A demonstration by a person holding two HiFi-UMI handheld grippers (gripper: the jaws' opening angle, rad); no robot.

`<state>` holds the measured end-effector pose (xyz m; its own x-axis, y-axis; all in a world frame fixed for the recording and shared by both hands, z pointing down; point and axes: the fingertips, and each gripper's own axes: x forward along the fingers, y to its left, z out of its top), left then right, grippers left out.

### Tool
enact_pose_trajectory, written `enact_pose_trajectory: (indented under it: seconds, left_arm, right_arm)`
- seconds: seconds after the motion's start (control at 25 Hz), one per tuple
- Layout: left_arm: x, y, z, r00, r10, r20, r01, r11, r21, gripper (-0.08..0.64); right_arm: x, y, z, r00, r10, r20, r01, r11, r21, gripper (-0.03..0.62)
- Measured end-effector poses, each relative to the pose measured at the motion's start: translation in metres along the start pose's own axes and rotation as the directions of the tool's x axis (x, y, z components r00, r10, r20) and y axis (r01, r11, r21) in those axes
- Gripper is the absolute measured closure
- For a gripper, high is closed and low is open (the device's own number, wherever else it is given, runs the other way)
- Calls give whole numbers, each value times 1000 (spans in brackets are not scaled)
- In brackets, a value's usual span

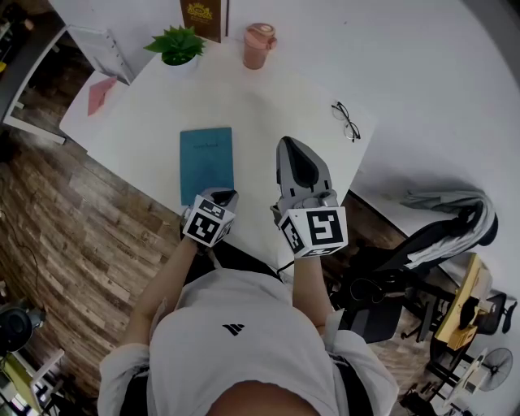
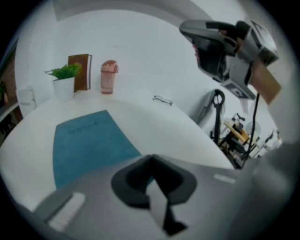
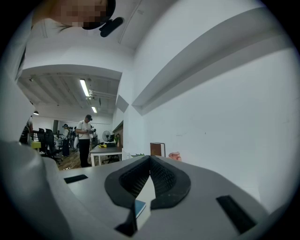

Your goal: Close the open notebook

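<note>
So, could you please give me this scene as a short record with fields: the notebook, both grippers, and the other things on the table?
teal notebook: closed, lying flat on the white table
left gripper: shut, empty, at the teal notebook's near right corner; contact cannot be told
right gripper: shut, empty, over the table, to the right of the teal notebook
far edge of table: plant, brown book, pink cup
right part of table: glasses
task state: the notebook already looks closed

L gripper point(image 1: 227, 196), R gripper point(image 1: 292, 149): jaws together (empty).
</note>
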<state>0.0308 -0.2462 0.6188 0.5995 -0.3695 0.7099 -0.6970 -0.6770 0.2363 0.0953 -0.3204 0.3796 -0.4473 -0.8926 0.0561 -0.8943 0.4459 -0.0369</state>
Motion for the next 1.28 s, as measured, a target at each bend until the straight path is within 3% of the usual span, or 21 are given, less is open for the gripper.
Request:
enact_pose_trajectory:
  seconds: [0.4, 0.64, 0.8, 1.0, 1.28]
  left_arm:
    - [-42, -9, 26, 981, -52, 184, 43, 998, 54, 548]
    - [-53, -19, 27, 974, -108, 198, 93, 992, 83, 479]
    - [-67, -17, 28, 969, -73, 237, 54, 995, 86, 549]
    - [-97, -11, 35, 952, -45, 302, 20, 996, 85, 552]
    - [-152, 0, 46, 907, 11, 420, -45, 996, 71, 552]
  right_arm:
    - [-5, 18, 7, 1000, 12, 8, -12, 1000, -17, 594]
    - [-12, 34, 13, 1000, 9, 14, -8, 1000, -29, 594]
    - [-19, 40, 15, 1000, -8, 16, 8, 999, -32, 594]
    - [-26, 52, 19, 1000, -17, 22, 18, 999, -39, 594]
    - [-33, 75, 27, 999, -13, 38, 15, 998, -53, 594]
